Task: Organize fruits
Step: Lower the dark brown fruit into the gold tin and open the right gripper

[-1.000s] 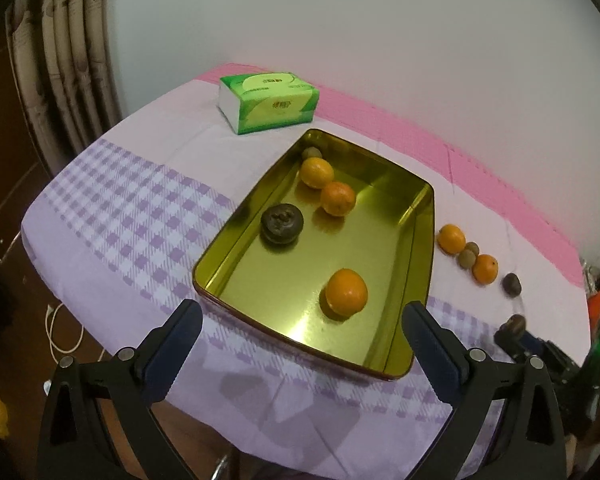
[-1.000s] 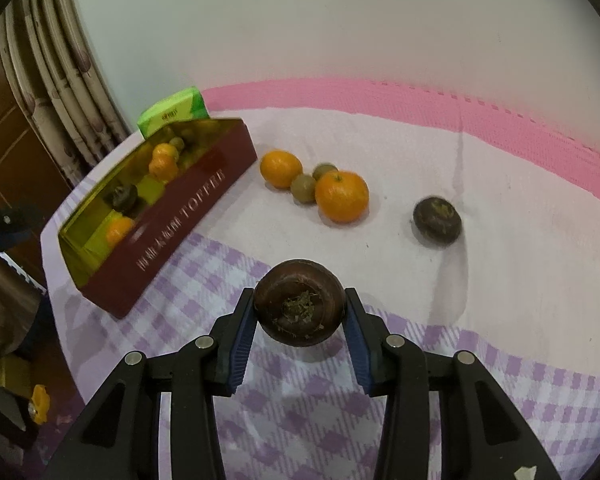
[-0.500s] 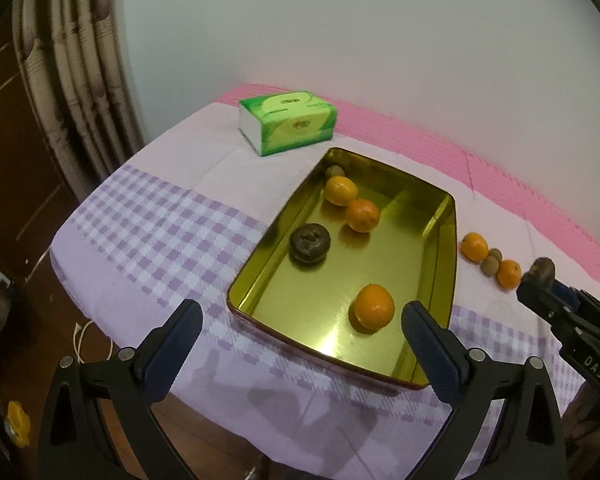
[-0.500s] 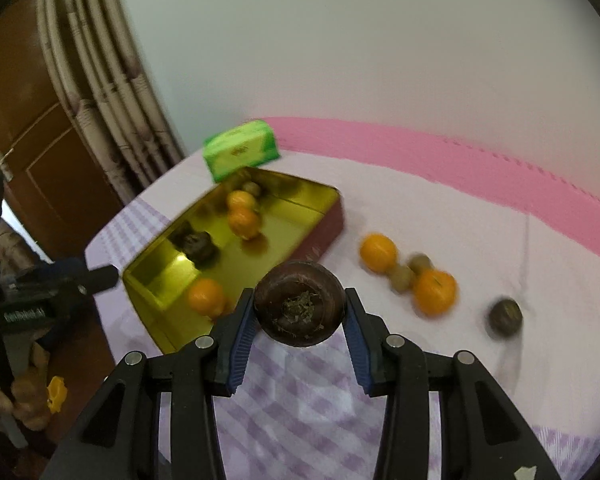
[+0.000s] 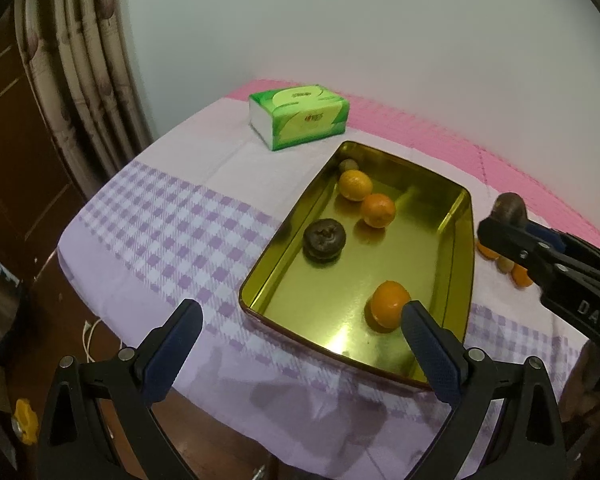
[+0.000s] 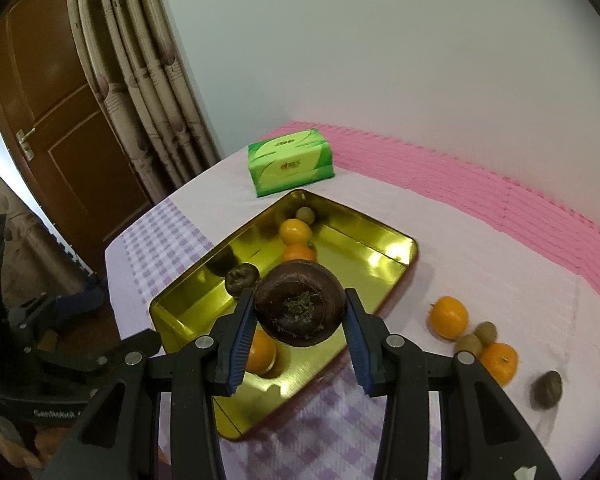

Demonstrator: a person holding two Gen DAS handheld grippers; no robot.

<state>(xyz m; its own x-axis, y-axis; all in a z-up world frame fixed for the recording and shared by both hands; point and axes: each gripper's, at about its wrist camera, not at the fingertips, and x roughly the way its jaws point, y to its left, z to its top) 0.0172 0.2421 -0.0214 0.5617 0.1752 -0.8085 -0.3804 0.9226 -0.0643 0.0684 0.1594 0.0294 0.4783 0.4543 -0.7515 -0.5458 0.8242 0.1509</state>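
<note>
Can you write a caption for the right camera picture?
Right tool carries a round dark-brown fruit above the shiny gold metal tray.

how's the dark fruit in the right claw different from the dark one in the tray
The held fruit is clamped between the right claw's pads, lifted above the tray; the tray fruit rests on the gold floor near the left wall, untouched. The held one shows dried leafy bits in its hollow. Both are round, flattened and dark brown.

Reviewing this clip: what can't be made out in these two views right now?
- Held dark fruit: its underside and height above the gold tray, right view.
- Same fruit, left view: mostly hidden behind the right tool.
- Loose fruits on the cloth: covered by that tool, left view.
- Rightmost dark fruit: motion-blurred, right view.
</note>
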